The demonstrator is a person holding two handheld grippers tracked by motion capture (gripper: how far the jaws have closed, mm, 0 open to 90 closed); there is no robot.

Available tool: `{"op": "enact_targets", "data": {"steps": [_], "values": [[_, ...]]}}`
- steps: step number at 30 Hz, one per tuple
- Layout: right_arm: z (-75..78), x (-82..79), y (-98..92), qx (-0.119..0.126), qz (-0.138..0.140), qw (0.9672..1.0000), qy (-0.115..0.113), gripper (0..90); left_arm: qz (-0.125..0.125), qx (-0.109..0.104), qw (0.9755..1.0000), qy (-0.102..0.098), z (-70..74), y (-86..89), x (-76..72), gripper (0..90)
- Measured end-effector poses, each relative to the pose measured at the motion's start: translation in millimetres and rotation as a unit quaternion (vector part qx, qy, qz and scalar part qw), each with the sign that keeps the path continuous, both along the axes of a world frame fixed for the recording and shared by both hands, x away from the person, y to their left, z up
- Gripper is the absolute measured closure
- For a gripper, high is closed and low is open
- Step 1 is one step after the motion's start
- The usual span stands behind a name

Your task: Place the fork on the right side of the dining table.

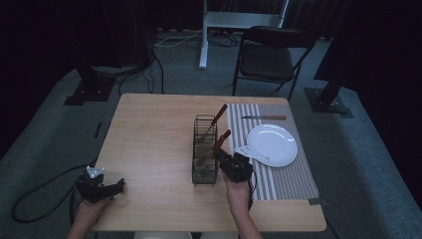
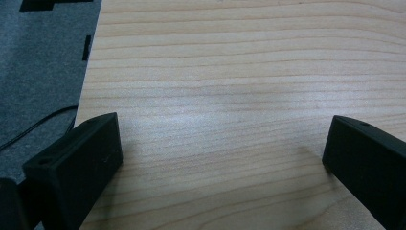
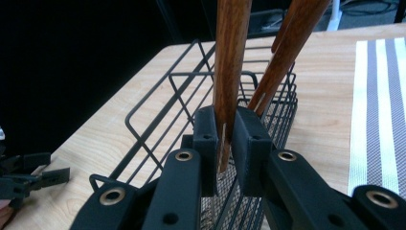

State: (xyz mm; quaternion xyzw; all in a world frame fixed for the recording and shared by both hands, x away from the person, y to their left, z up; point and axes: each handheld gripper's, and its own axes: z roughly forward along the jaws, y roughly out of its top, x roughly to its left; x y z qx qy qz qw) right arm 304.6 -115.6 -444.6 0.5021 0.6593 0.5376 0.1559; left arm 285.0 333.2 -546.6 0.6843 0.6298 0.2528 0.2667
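Note:
A black wire basket [image 1: 204, 172] stands at the middle of the wooden table [image 1: 149, 134], with two wooden-handled utensils leaning in it. My right gripper [image 1: 219, 154] is at the basket's right side, shut on the nearer utensil's handle [image 1: 223, 136]. In the right gripper view the jaws [image 3: 225, 132] pinch that brown handle [image 3: 231, 62] low down, over the basket [image 3: 158, 108]; the second handle [image 3: 293, 40] leans just behind. My left gripper [image 1: 117, 187] rests at the table's front left corner, open. Bare wood shows between its fingers [image 2: 76, 163] in the left gripper view.
A striped placemat [image 1: 293, 177] covers the table's right part, with a white plate [image 1: 272, 144] on it and a wooden-handled knife [image 1: 263, 117] at its far end. A black chair [image 1: 271, 57] stands beyond the table. The table's left edge is close to my left gripper.

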Motion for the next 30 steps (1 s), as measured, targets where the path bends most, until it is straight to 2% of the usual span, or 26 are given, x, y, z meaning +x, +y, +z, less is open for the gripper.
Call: {"op": "enact_targets", "data": {"steps": [8, 13, 14, 15, 16, 17, 20, 21, 24, 25, 28, 30], "values": [[12.5, -1.7, 0.2, -0.002, -0.004, 0.9998, -0.018, 81.1, -0.001, 0.001, 1.0000, 0.001, 0.1, 0.1, 0.0, 0.3], [34.3, -8.9, -3.7, 0.007, -0.002, 0.9991, -0.042, 81.0, -0.001, 0.001, 1.0000, 0.002, 0.3, 0.2, -0.1, 0.3], [34.3, -8.9, -3.7, 0.007, -0.002, 0.9991, -0.042, 81.0, -0.001, 0.001, 1.0000, 0.002, 0.3, 0.2, -0.1, 0.3], [42.9, -12.4, -6.6, 0.014, 0.000, 0.9985, -0.052, 81.0, -0.001, 0.000, 1.0000, 0.001, 0.2, 0.1, -0.1, 0.3], [42.9, -12.4, -6.6, 0.014, 0.000, 0.9985, -0.052, 81.0, -0.001, 0.000, 1.0000, 0.001, 0.2, 0.1, -0.1, 0.3], [52.7, -16.7, -10.8, 0.021, -0.001, 0.9978, -0.063, 81.1, 0.000, 0.000, 1.0000, 0.000, 0.1, 0.0, 0.0, 0.3], [60.5, -20.3, -14.3, 0.023, -0.002, 0.9971, -0.072, 81.0, -0.001, 0.002, 1.0000, 0.000, 0.1, 0.3, 0.0, 0.3], [69.4, -24.7, -18.8, 0.026, -0.004, 0.9962, -0.083, 81.0, -0.001, 0.001, 1.0000, 0.000, 0.1, 0.2, 0.0, 0.3], [78.1, -29.9, -24.3, 0.028, -0.008, 0.9953, -0.092, 81.0, -0.001, 0.001, 1.0000, 0.000, 0.0, 0.2, 0.0, 0.3], [85.7, -34.8, -31.2, 0.026, -0.015, 0.9943, -0.102, 81.0, -0.001, 0.001, 1.0000, 0.000, 0.0, 0.2, 0.0, 0.2], [91.1, -39.3, -39.2, 0.026, -0.022, 0.9935, -0.109, 81.0, -0.001, 0.001, 1.0000, 0.001, 0.1, 0.2, -0.1, 0.3], [94.4, -44.5, -52.2, 0.025, -0.035, 0.9926, -0.114, 81.1, -0.001, 0.001, 1.0000, 0.000, 0.1, 0.2, 0.0, 0.3]]}}
